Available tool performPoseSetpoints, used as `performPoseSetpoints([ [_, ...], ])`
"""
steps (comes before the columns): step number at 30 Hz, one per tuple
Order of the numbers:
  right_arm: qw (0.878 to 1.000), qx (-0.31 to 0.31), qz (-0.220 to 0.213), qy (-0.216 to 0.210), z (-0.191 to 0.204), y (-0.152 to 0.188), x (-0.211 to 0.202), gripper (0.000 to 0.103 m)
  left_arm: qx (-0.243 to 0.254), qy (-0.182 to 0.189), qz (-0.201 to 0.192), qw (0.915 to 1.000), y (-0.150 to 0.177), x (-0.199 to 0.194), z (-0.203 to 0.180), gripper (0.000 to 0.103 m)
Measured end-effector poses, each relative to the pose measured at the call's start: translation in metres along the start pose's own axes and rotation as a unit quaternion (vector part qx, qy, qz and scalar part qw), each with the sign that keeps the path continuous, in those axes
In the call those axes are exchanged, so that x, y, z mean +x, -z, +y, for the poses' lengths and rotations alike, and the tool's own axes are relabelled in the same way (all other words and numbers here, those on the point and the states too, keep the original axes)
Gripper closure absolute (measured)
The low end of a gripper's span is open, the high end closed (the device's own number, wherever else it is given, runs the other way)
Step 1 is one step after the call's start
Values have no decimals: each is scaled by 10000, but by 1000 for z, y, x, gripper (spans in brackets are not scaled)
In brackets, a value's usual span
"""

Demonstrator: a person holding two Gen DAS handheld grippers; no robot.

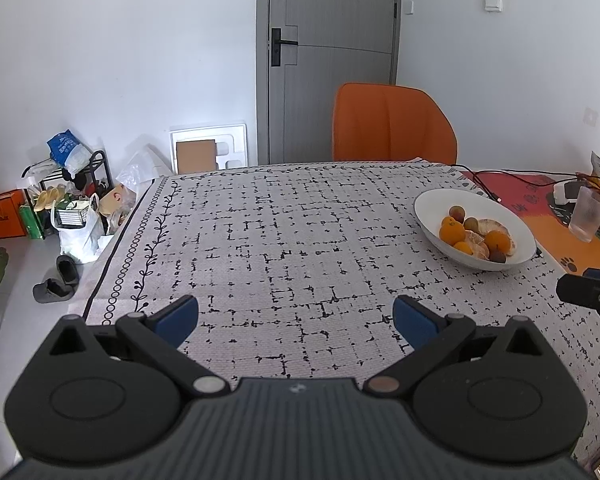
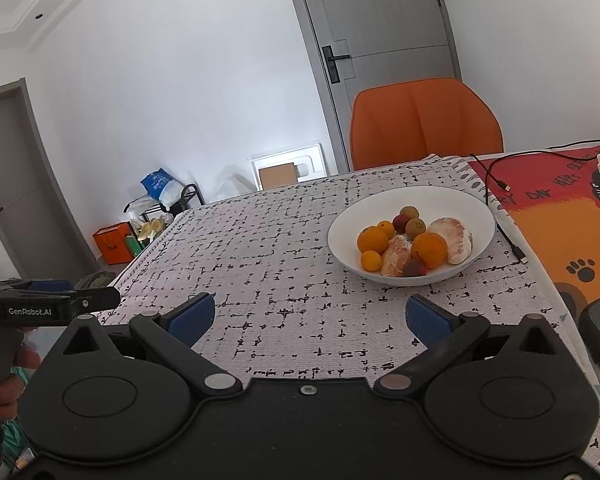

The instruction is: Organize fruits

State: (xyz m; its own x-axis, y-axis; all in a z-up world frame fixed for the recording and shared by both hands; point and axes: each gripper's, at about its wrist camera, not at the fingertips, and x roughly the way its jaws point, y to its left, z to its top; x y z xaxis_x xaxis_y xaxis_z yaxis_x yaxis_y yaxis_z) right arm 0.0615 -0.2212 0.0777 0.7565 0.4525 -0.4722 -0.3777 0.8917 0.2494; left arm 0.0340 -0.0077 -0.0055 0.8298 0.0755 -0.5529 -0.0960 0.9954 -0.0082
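A white bowl (image 2: pixel 476 216) stands on the patterned tablecloth (image 2: pixel 284 248) and holds oranges (image 2: pixel 429 249), a peeled pomelo (image 2: pixel 454 240), peeled citrus segments (image 2: pixel 396 260) and small dark fruits (image 2: pixel 415 227). The bowl also shows at the right of the left wrist view (image 1: pixel 432 204). My right gripper (image 2: pixel 310 318) is open and empty, above the cloth a short way in front of the bowl. My left gripper (image 1: pixel 296 318) is open and empty over the middle of the cloth, well left of the bowl. The left gripper's side shows at the left edge of the right wrist view (image 2: pixel 48 306).
An orange chair (image 1: pixel 392 124) stands at the far table edge before a grey door (image 1: pixel 332 56). A clear cup (image 1: pixel 588 214), cables (image 2: pixel 496 184) and a charger lie on the orange mat at right. Bags, shoes and boxes clutter the floor at left (image 1: pixel 68 208).
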Motion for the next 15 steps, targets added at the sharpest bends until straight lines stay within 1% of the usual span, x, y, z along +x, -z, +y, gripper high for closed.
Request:
performPoseSetpoints([
  [15,10000,4,14,-5,1,0,1,0,-27,-14,-15,10000,-1,-2,3,1],
])
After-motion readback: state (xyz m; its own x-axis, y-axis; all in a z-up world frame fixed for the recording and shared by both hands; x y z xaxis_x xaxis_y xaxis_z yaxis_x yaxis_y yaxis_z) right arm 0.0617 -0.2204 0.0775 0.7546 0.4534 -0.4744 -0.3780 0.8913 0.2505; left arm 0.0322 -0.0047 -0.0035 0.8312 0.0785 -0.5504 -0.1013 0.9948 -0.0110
